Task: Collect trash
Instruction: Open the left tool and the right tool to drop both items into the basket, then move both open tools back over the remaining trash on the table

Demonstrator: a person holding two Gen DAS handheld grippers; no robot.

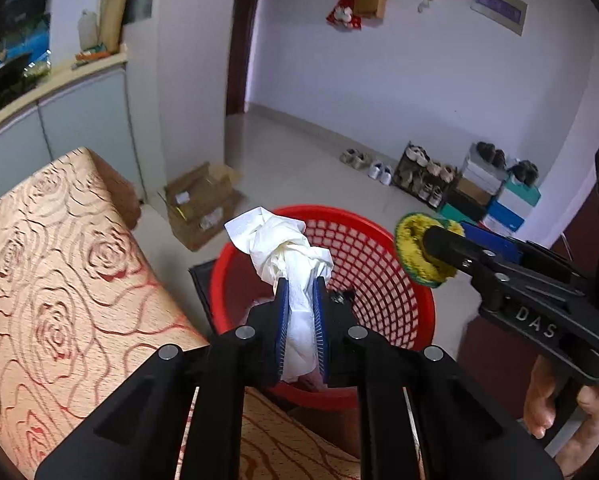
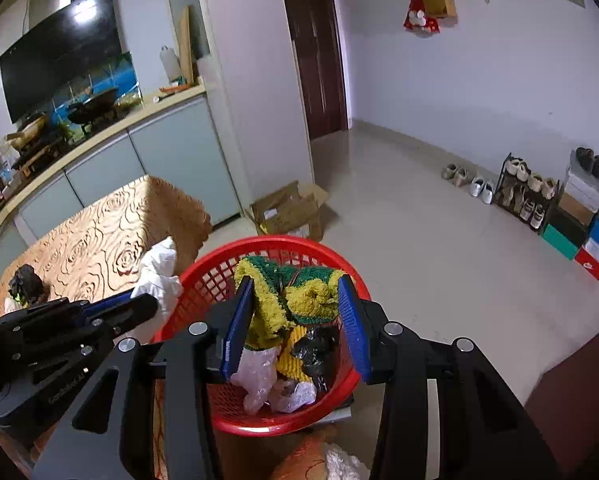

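- A tiled room with pale walls, a shoe rack [image 1: 423,178] by the far wall and flattened cardboard [image 1: 201,204] on the floor frames the scene; a table under a rose-patterned cloth [image 1: 59,264] fills the left foreground.
- A red mesh basket [image 2: 331,260] stands on the floor just beside the table, already holding plastic wrap, a black scrap and other refuse.
- The left gripper [image 1: 301,280] pinches a crumpled white tissue [image 1: 283,244] between its jaws, poised over the basket's near rim.
- The right gripper [image 2: 295,292] clamps a yellow-and-green scouring pad [image 2: 299,296], folded between its blue pads [image 2: 239,320], above the basket's mouth.
- Judged from this, the drop-off step is in hand: both pieces look ready for release.
- The next move calls for spreading each pair of jaws squarely over the opening, so that nothing catches the rim.
- A dark clump [image 2: 25,280] on the table appears left to collect.
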